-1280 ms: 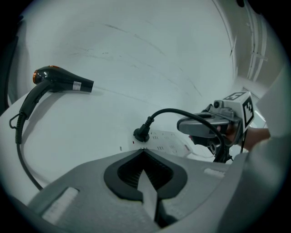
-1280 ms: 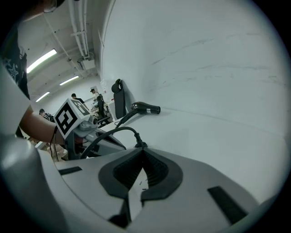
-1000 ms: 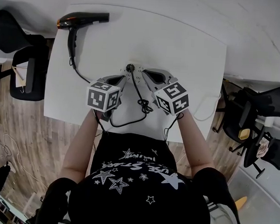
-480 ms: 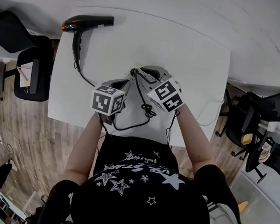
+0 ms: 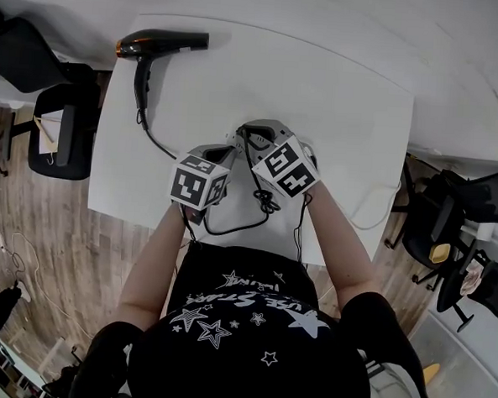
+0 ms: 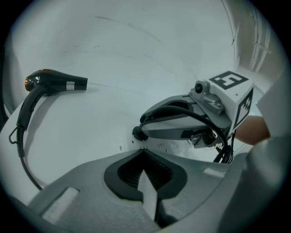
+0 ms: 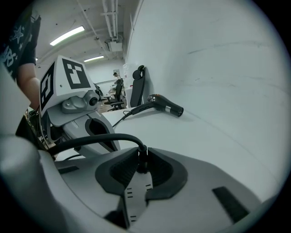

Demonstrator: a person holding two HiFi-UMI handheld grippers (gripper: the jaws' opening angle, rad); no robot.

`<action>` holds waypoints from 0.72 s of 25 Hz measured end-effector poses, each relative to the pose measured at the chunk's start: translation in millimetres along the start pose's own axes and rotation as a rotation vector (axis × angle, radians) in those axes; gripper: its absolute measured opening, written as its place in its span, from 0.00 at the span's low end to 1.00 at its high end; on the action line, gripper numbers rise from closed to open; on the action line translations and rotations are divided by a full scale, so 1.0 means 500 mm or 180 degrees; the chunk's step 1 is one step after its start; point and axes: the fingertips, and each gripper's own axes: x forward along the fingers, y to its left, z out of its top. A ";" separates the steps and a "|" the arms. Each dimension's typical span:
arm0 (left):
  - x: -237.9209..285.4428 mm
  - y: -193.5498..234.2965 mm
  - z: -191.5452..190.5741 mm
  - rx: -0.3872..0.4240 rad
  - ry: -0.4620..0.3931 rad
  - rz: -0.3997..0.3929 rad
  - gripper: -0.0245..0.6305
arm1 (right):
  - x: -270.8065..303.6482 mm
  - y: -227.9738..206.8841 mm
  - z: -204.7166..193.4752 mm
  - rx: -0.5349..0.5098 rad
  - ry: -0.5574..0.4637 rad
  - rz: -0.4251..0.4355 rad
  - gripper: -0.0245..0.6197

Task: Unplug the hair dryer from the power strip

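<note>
The black hair dryer [image 5: 162, 41] lies at the table's far left corner, also seen in the left gripper view [image 6: 54, 83]. Its cord [image 5: 230, 226] loops across the table back to a black plug [image 7: 142, 157] in the white power strip [image 6: 175, 146]. My right gripper [image 7: 142, 154] is shut on that plug, with the cord arching away to the left. My left gripper [image 6: 144, 157] is shut on the near end of the power strip. From the head view the marker cubes hide most of the strip.
The white table [image 5: 339, 98] is bare around the strip. A knot in the cord [image 5: 266, 202] lies just in front of the right gripper. Black chairs stand at the left [image 5: 59, 132] and right [image 5: 450, 215]. A thin white cable [image 5: 378, 214] hangs off the right edge.
The right gripper has swung left over the power strip and closed on the plug. The left gripper has edged forward onto the strip's near end.
</note>
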 end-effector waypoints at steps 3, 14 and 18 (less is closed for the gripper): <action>0.001 0.000 0.000 0.0004 0.0004 0.0020 0.05 | 0.002 -0.002 -0.003 -0.0037 0.0042 0.0072 0.14; 0.002 0.001 0.002 -0.0019 0.0015 0.0030 0.05 | -0.005 0.002 0.003 -0.0314 -0.0039 -0.0094 0.13; 0.001 0.002 0.000 -0.0015 0.0038 -0.0006 0.05 | -0.005 0.010 0.006 -0.0618 -0.0057 -0.0281 0.13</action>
